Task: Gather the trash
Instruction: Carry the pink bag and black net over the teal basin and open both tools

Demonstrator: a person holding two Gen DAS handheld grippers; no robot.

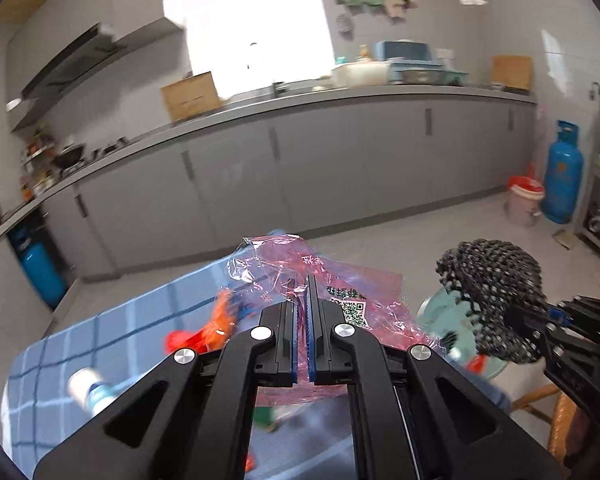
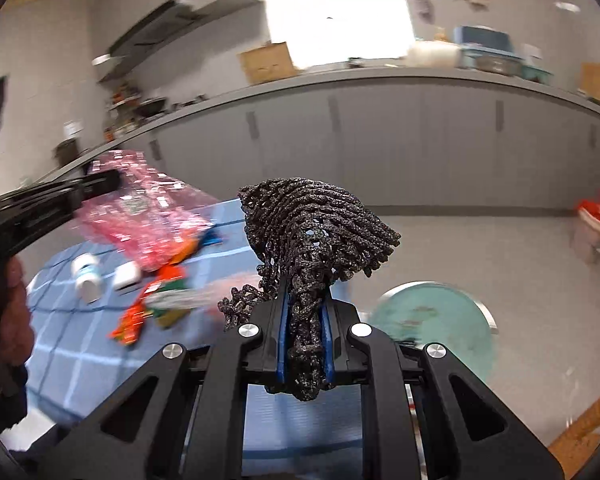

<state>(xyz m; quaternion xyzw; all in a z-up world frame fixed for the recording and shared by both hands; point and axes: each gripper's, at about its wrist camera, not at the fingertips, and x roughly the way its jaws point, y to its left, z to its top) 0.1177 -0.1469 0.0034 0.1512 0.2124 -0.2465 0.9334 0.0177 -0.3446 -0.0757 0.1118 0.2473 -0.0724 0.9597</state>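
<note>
Risks first, L to R. Your left hand-held gripper (image 1: 303, 292) is clamped nearly shut on a thin pink plastic bag (image 1: 320, 276), w/ only a fold of film between the pads. That film is slick and floppy, so a quick swing could probly tear it or let it slide out over the surface (image 1: 112, 328), the blue checked cloth. Loose trash lies on that cloth below the bag: a white bottle (image 2: 87, 276), a small white cup (image 2: 126, 276) and orange wrappers (image 2: 134, 320) near the middle. The hanging bag could drag across them and knock the bottle rolling toward the surface's left edge.

Your right hand-held gripper (image 2: 305, 320) is closed tight on a black foam net (image 2: 320, 232). It bulges well past the fingertips, w/ a loose tail hanging off the left side. That tail could snag the other gripper if the two come together.

Room: the surface's far edge gives onto bare floor. A round teal stool (image 2: 440, 324) stands just off the right edge, so swing wide of it. The red-lined bin (image 1: 524, 196) sits well apart by the blue gas cylinder (image 1: 562, 172), w/ a clear floor path to it.
</note>
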